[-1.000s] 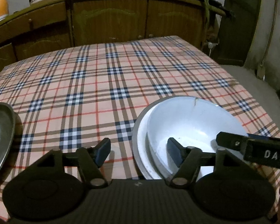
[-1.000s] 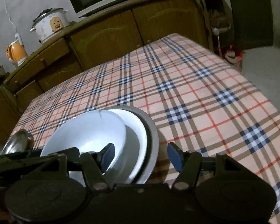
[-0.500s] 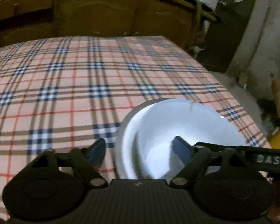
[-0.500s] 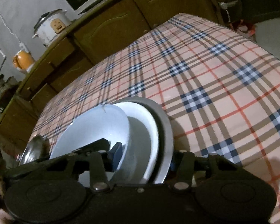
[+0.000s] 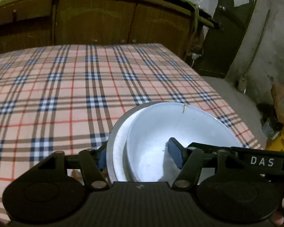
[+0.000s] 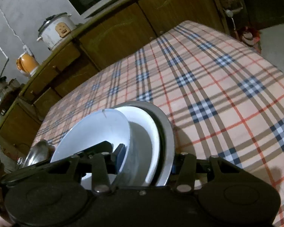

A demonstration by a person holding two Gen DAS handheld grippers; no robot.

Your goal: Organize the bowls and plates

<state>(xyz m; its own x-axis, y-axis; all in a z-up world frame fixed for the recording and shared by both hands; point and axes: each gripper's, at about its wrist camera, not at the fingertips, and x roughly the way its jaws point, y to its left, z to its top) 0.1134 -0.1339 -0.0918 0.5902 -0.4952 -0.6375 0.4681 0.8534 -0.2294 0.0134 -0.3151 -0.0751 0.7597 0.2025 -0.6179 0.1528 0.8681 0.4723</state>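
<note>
Stack sits at the near edge of the bench (image 5: 70, 87), directly under both tools: white bowl (image 5: 172, 130) on top, white plate (image 5: 119, 147) under it, grey metal plate (image 6: 166, 132) at the bottom.

Left tool (image 5: 140, 156): jaws moderately wide, straddling the stack's left rim. One pad is outside the metal plate, the other inside the bowl. Can't tell if pads are biting yet; looks like gap remains on the bowl side.

Right tool (image 6: 147, 159): same setup on the right rim, one pad inside the bowl and the other hidden beyond the metal plate's edge. Contact can't be read there.

Handling, as a judgement:
- The bowl has a crack line running from its far rim (image 5: 183, 109), so it's likely ceramic or enamel. Stiff, brittle, glossy and slippery. Avoid squeezing near the crack.
- A 3-pc stack is heavy-ish for a pinch on one rim. Pieces can slide on each other if tilted. The bowl already sits off-centre towards the left tool's right side.
- Best hold is a rim pinch on opposite sides with both tools, keeping the lift level.

Room:
- Ahead of both tools the plaid cloth is open all the way to the cabinets (image 5: 96, 20).
- Bench drop-off lies to the right of the right tool, with floor beyond.
- A metal bowl (image 6: 37, 151) sits left of the stack, near but apart from it. Watch that side on swing.
- The cloth may drag if the stack is slid, so lift it instead.
</note>
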